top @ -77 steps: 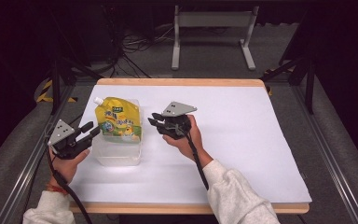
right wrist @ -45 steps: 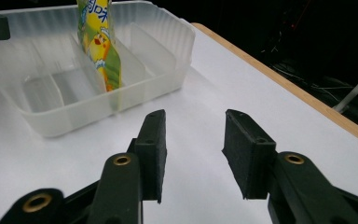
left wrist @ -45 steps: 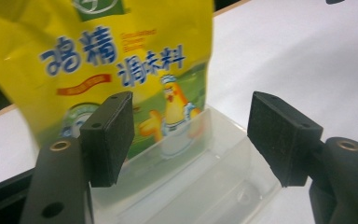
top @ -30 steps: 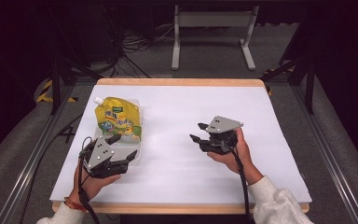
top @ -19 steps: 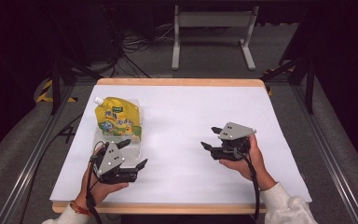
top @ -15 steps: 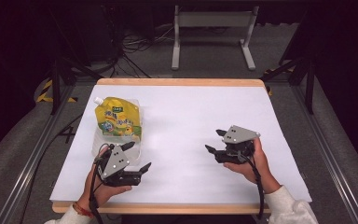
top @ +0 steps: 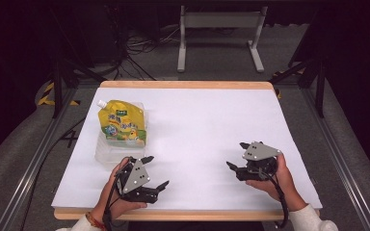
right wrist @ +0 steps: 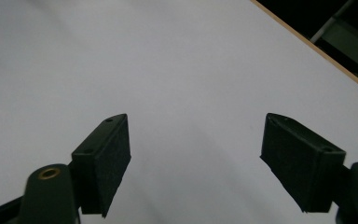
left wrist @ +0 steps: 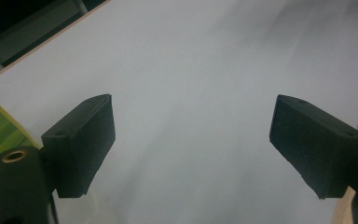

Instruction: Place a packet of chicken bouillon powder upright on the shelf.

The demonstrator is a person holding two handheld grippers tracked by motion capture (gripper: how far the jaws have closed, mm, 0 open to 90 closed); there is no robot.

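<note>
Both grippers have drawn back to the near edge of the counter (top: 197,110) since the earlier frames. Left gripper (top: 155,173): wide, nothing between the jaws, just near of the yellow pouch (top: 121,123) lying on a clear container (top: 107,153) at left. Right gripper (top: 236,155): jaws just opened, wide, over bare counter.

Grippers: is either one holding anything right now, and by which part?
Nothing is held. Left gripper and right gripper are both open and empty; the yellow pouch lies apart.

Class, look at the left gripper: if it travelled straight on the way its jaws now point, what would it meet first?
Probably nothing but bare table: the left gripper has open jaws aimed across the white surface. The yellow pouch lies off to one side, though depth is uncertain.
</note>
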